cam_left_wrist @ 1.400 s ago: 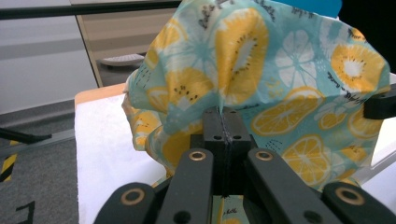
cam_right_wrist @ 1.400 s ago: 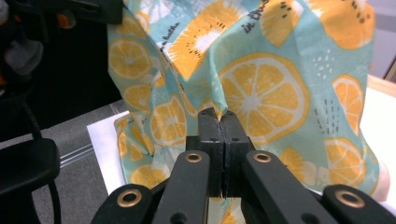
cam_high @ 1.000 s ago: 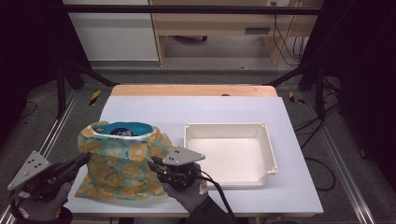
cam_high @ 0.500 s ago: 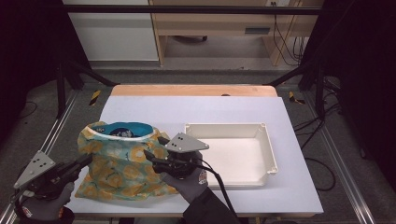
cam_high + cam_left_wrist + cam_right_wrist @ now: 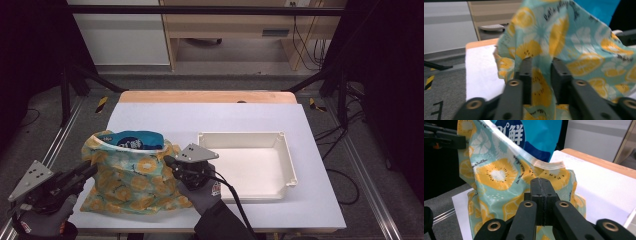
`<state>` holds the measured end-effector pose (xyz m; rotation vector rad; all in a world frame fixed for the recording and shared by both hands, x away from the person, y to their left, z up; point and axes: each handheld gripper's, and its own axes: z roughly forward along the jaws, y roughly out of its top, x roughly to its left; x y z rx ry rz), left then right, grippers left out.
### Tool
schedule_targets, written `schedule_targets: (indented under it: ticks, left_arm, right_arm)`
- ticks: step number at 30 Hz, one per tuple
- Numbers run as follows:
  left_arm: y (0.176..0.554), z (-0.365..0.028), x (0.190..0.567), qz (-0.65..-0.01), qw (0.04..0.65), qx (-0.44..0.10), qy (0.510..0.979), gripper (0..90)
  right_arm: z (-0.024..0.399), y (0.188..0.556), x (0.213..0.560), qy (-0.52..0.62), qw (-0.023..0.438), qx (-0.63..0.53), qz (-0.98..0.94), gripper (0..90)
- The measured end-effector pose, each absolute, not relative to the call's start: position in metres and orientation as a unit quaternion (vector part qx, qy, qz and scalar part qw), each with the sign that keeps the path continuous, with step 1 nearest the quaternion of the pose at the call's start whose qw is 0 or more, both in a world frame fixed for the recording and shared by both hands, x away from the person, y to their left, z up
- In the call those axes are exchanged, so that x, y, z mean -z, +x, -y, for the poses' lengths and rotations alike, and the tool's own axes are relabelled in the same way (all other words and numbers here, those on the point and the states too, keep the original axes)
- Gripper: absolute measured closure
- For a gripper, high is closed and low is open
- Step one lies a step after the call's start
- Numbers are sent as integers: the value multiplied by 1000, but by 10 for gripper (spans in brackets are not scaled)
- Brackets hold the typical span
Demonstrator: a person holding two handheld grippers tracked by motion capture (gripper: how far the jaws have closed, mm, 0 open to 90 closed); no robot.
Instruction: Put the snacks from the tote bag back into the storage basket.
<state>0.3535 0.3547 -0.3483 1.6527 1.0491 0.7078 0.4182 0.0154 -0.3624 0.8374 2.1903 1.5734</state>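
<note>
A: Where's the bag rn?

B: Lemon-print fabric bag [image 5: 131, 177] sits on the white table [image 5: 210, 120], left-front part, just beside the white tray [image 5: 287, 165]. Blue packet [image 5: 134, 141] pokes out the top. Left gripper [image 5: 541, 68] has cloth between its jaws, which have just been opening, w/ a gap to the pads, so that side looks let go. Right gripper [image 5: 541, 186] is clenched, jaws have just been closing, pads meet flat. Whether a fold of cloth is pinched there, can't tell: the tips sit right against the bag's side.

A: Risks?

B: If the right one has only a thin bit of hem, or none, a pull prob slips off and the bag slumps. W/ the left side loose, a one-sided tug could tip the bag toward the tray and the packet slides out. Cable [image 5: 230, 192] from the right gripper trails near the tray rim, could snag.

A: Surroundings?

B: Table's smooth, wood strip [image 5: 207, 96] at the far edge. Grey floor, dark frame posts, a pale cabinet [image 5: 122, 35] and a wooden shelf unit [image 5: 227, 25] behind, w/ cables at the right.
</note>
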Motion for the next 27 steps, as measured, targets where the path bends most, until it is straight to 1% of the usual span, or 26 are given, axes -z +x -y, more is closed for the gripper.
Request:
schedule_targets:
  ticks: [2, 10, 14, 18, 22, 25, 27]
  left_arm:
    - [352, -356, 345, -435, 507, -305, 679, 647]
    - [347, -364, 325, -425, 518, -331, 665, 548]
    - [355, -364, 320, -421, 516, -322, 673, 509]
    - [370, -362, 325, -429, 499, -310, 686, 505]
    - [379, -364, 331, -438, 495, -294, 691, 555]
    - [381, -365, 334, -442, 492, -284, 694, 656]
    - [380, -365, 335, -443, 488, -284, 697, 768]
  right_arm:
    - [-13, 417, 361, 292, 158, -554, -764, 900]
    - [-9, 414, 357, 290, 164, -559, -760, 900]
    - [-9, 413, 356, 290, 164, -559, -760, 900]
    - [-9, 413, 354, 289, 166, -560, -758, 900]
    - [-8, 413, 352, 287, 168, -562, -757, 900]
    - [-9, 413, 351, 286, 167, -563, -757, 900]
    - [-9, 413, 351, 286, 167, -563, -757, 900]
